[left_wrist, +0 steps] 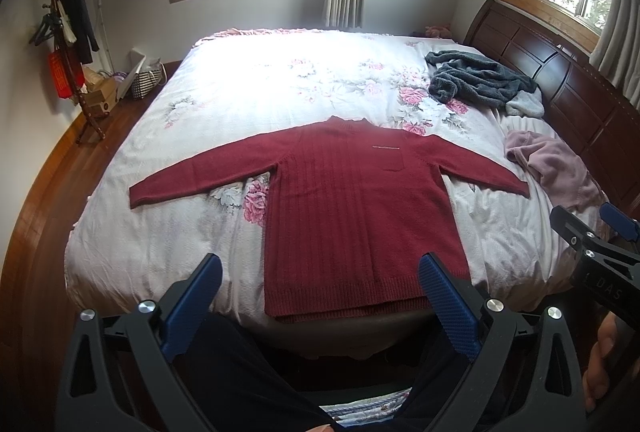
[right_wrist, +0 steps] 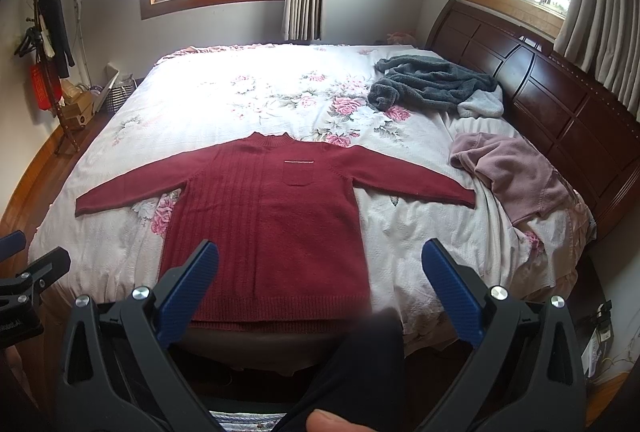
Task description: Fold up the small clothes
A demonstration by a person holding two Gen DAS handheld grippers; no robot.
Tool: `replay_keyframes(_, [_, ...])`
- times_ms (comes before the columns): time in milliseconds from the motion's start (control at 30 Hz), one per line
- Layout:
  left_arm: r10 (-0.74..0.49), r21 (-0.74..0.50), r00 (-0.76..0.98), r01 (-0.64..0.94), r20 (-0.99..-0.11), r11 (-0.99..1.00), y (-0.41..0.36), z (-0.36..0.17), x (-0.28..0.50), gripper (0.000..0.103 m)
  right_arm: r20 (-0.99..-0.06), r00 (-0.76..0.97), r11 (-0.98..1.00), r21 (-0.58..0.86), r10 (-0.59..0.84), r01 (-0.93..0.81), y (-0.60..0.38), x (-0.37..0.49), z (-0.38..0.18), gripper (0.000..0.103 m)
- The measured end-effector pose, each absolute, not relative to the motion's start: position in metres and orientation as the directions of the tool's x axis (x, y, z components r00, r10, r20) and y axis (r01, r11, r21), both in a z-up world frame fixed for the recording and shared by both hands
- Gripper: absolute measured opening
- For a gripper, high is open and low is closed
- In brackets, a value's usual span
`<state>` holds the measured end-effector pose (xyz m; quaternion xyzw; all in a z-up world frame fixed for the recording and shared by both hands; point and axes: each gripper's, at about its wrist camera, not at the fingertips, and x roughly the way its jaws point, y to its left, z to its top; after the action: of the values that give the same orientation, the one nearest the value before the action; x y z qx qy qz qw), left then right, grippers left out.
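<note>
Lettering "DAS" readable on the right gripper (left_wrist: 596,232), seen only from the left wrist view. Red sweater (right_wrist: 268,216) spread flat at the bed (right_wrist: 420,232) foot. Left gripper (left_wrist: 320,296) jaws wide, likewise the right, both empty.

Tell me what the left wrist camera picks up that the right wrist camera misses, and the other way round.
Only the left wrist view shows the right gripper from outside, at its right edge. Only the right wrist view shows the left gripper's body from outside at its left edge, plus cables on the floor beside the bed. Both show the red sweater spread flat with sleeves out, the grey fleece and pink garment bunched near the headboard, the floral bedspread, two windows and the coat stand. Both grippers are open, holding nothing.
</note>
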<state>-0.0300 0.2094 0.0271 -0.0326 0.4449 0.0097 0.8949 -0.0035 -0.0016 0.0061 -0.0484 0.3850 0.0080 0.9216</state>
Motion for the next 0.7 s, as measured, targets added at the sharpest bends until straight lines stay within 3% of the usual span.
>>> replay_keyframes(567, [0.000,-0.044,0.617,-0.057,-0.787,0.997,0.203,0.039,-0.042,0.099,-0.701,0.713,0.996,-0.069,-0.012,-0.052,0.000,-0.006,0.012,0.100])
replay_keyframes(700, [-0.055,-0.114,0.608,-0.060,-0.792,0.992,0.211,0.033,-0.039,0.099,-0.652,0.758,0.997,-0.070,-0.024,-0.029,-0.008,-0.006,0.010,0.100])
